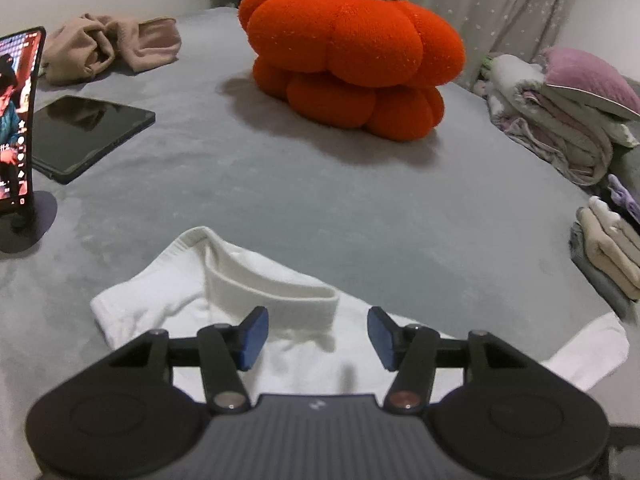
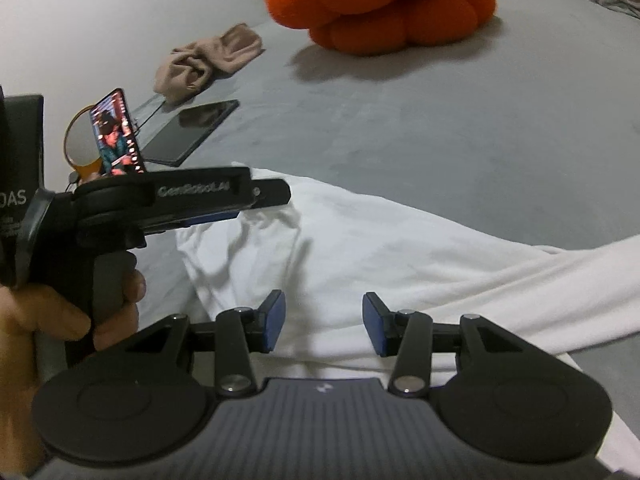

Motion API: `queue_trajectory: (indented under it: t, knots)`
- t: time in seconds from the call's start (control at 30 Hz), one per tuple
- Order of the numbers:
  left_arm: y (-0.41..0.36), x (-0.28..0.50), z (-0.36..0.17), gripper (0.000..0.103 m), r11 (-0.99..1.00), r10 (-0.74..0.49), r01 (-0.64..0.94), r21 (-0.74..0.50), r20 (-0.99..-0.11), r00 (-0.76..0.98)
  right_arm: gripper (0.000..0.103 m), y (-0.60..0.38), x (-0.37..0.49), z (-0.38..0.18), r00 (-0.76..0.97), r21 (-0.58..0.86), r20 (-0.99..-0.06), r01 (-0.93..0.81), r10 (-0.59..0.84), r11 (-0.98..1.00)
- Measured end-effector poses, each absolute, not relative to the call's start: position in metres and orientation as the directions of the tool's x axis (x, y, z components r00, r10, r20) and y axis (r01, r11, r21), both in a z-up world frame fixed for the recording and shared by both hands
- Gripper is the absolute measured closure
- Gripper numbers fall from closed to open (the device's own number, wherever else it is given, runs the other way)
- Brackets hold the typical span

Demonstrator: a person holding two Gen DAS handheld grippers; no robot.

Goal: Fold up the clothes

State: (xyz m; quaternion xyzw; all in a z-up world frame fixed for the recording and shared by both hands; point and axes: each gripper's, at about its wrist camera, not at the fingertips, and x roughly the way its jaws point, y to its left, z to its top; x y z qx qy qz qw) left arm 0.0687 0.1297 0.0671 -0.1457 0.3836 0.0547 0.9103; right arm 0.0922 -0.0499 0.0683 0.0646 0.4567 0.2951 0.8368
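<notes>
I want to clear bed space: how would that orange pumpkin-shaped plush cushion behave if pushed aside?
The orange pumpkin-shaped plush cushion looks soft and stuffed, so probably light for its bulk. Its flat lobed underside sits on the grey bedcover, so it would likely slide or squash rather than roll.

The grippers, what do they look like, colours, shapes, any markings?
Both match. The left gripper and right gripper have black linkage arms with silver pivot pins, two round black discs flanking a ribbed grey body with a small pale logo, and jaws faced with blue pads. From the right wrist view, the left one shows a dark pistol-style handle and pale lettering along its side.
</notes>
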Motion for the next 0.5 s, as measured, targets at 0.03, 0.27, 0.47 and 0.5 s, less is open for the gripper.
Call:
queue_trajectory:
  t: [0.03,0.27,0.47,0.5]
  knots:
    - [0.124,0.071,0.067,0.044,0.95,0.013,-0.231,-0.208,-0.716,0.698,0.055,-0.05,0.092,0.068,0.409,0.377,-0.728,-0.431,0.55,0.82]
    - [0.099,0.084,0.059,0.043,0.923,0.19,-0.372,-0.098,-0.724,0.663,0.055,-0.05,0.093,0.07,0.408,0.366,-0.735,-0.434,0.542,0.823]
    - [0.111,0.084,0.053,0.059,0.876,0.217,-0.46,-0.142,-0.736,0.641,0.055,-0.055,0.093,0.071,0.416,0.356,-0.741,-0.421,0.527,0.834]
    - [0.115,0.082,0.052,0.063,0.87,0.206,-0.465,-0.163,-0.736,0.644,0.055,-0.056,0.094,0.071,0.417,0.356,-0.742,-0.418,0.524,0.836]
